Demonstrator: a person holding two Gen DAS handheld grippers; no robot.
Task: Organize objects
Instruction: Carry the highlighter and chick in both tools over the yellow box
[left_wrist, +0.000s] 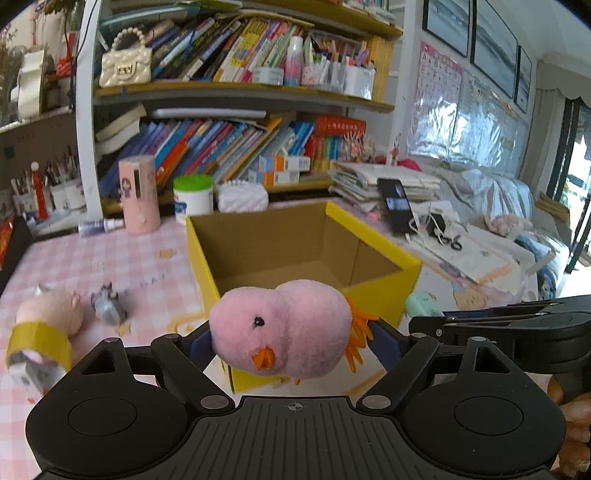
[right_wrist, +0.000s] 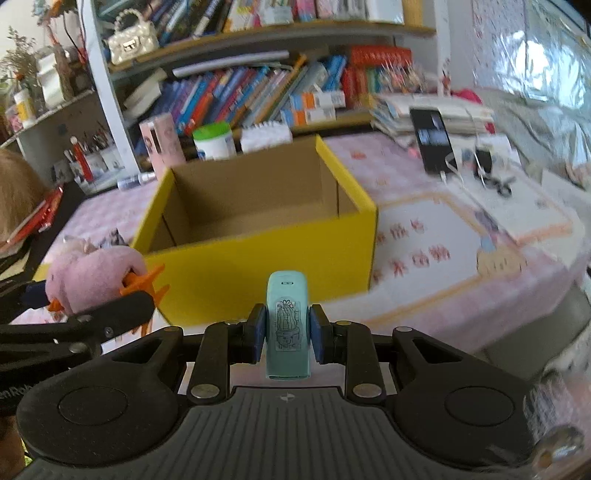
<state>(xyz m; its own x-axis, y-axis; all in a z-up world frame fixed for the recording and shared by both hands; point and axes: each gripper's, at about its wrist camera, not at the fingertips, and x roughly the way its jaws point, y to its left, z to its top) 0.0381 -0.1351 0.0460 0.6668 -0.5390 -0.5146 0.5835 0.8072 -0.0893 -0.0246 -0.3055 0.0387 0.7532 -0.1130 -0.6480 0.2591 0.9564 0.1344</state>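
Note:
My left gripper (left_wrist: 291, 339) is shut on a pink plush chick (left_wrist: 282, 328) with an orange beak and orange feet, held in front of the near corner of an open yellow cardboard box (left_wrist: 388, 291). The box interior looks bare. My right gripper (right_wrist: 286, 334) is shut on a small teal case (right_wrist: 287, 325) with a cactus drawing, upright between the blue pads, just before the box's near yellow wall (right_wrist: 258, 273). In the right wrist view the plush chick (right_wrist: 96, 277) and the left gripper's arm sit at the left. The teal case (left_wrist: 421, 302) peeks past the box in the left wrist view.
On the pink checked tablecloth (left_wrist: 110, 258) left of the box lie a pink plush pig (left_wrist: 48, 314) with a yellow band and a small grey toy (left_wrist: 107, 306). A pink cylinder (left_wrist: 138, 195), a green-lidded tub (left_wrist: 194, 197), a phone (left_wrist: 399, 208) and a bookshelf stand behind.

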